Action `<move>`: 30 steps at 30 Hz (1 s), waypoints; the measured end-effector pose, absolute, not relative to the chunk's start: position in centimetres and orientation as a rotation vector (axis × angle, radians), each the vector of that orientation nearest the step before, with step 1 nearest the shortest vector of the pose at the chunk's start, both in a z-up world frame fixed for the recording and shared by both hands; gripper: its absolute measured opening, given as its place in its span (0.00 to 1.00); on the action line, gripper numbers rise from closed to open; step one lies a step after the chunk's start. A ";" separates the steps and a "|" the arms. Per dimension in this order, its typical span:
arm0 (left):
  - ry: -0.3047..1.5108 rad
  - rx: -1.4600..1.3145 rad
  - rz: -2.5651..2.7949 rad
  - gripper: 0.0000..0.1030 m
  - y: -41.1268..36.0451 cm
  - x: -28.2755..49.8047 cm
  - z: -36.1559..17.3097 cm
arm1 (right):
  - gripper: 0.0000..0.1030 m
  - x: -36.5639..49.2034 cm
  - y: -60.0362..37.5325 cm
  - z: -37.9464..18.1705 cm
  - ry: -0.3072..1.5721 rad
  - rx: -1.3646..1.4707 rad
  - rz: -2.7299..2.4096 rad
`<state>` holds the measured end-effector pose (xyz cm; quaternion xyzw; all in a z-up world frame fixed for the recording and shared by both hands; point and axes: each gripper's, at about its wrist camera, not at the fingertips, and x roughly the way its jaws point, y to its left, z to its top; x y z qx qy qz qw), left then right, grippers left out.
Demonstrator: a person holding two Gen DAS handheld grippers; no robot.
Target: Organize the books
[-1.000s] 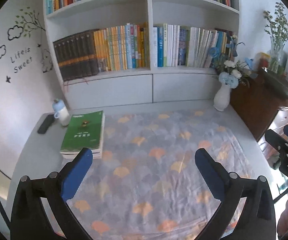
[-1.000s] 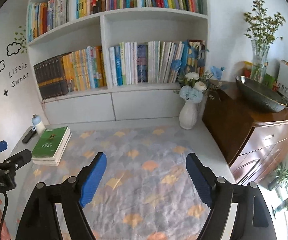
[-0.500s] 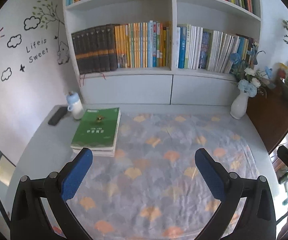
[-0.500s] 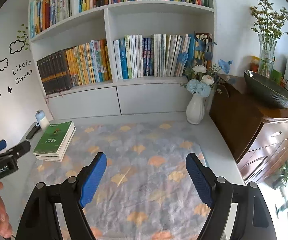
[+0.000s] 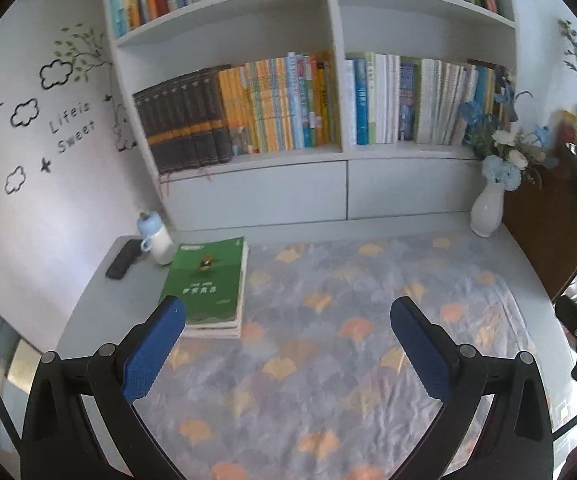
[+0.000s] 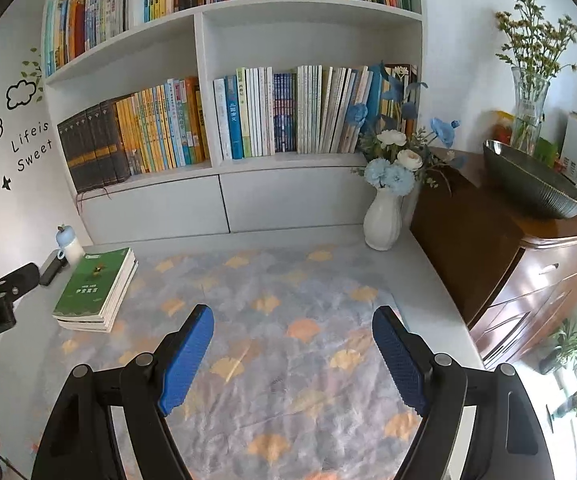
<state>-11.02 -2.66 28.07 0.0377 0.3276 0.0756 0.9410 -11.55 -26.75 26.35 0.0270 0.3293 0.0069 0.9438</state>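
Observation:
A short stack of books with a green cover on top (image 5: 208, 280) (image 6: 96, 286) lies flat at the left of the table, on the edge of a patterned cloth (image 5: 328, 340). My left gripper (image 5: 287, 312) hovers open above the cloth, its left pad just in front of the stack's near edge, nothing between the pads. My right gripper (image 6: 292, 320) stands open over the middle of the cloth, well to the right of the stack, holding nothing. White shelves (image 5: 336, 152) (image 6: 216, 164) behind the table hold upright rows of books.
A small white bottle with a blue cap (image 5: 154, 236) and a black remote (image 5: 122, 260) sit left of the stack. A white vase of flowers (image 6: 384, 216) stands at the back right beside a wooden dresser (image 6: 508, 260) with a dark bowl (image 6: 528, 184).
The left wrist view has swung left and drawn closer, so the book stack sits nearer its left pad. The right gripper has eased slightly down and forward; both stay open.

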 end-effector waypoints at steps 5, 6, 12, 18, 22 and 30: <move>0.638 0.077 0.143 0.99 -2.7 -10.2 28.7 | 0.77 -10.9 -26.6 26.0 0.688 0.041 0.012; 0.632 0.068 0.119 0.99 -2.6 -10.1 28.9 | 0.77 -10.9 -26.6 25.9 0.688 0.039 0.008; 0.614 0.001 0.034 0.99 -2.3 -9.3 29.6 | 0.78 -11.0 -26.0 25.8 0.670 0.004 0.012; 0.610 0.043 0.076 0.99 -2.6 -9.3 29.2 | 0.78 -10.2 -25.7 25.2 0.695 0.019 0.038; 0.621 0.037 0.059 0.99 -2.7 -9.4 28.9 | 0.78 -9.8 -25.2 25.2 0.696 0.011 0.059; 0.647 0.045 0.074 0.99 -2.6 -9.2 28.0 | 0.78 -9.4 -24.2 25.0 0.683 -0.037 0.083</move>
